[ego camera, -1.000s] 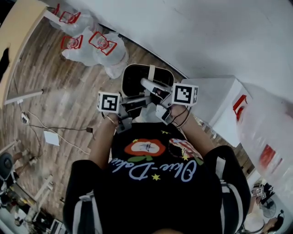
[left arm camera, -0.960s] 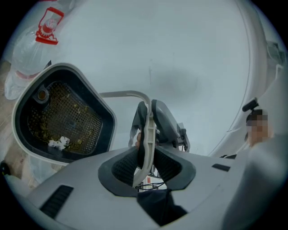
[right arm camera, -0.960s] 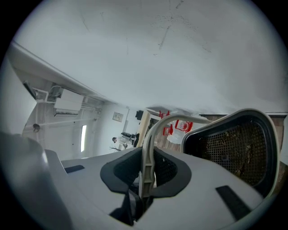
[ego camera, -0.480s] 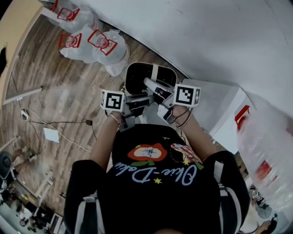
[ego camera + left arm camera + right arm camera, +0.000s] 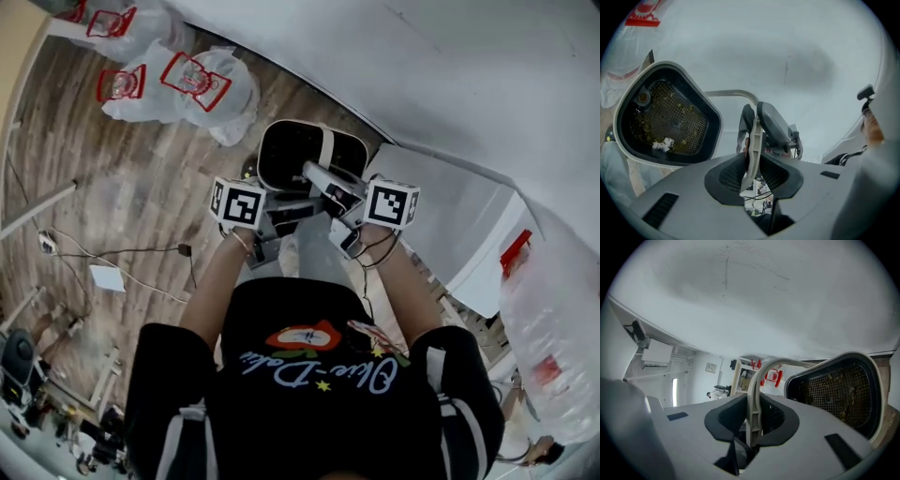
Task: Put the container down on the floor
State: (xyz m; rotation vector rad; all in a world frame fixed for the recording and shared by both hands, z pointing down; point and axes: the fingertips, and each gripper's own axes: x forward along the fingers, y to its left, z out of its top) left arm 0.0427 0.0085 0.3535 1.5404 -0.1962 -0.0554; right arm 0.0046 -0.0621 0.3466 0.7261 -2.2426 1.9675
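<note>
While the container is held over the wooden floor in the head view, its handle is clamped by the left gripper in the left gripper view, the jaws having just closed further. In the right gripper view, the handle is clamped by the right gripper too.

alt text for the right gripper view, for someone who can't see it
The right gripper is shut on the pale handle of a container, seen from close behind the jaws. The container's black, mesh-lined inside faces the camera at the right, and a white wall fills the top of the view.
</note>
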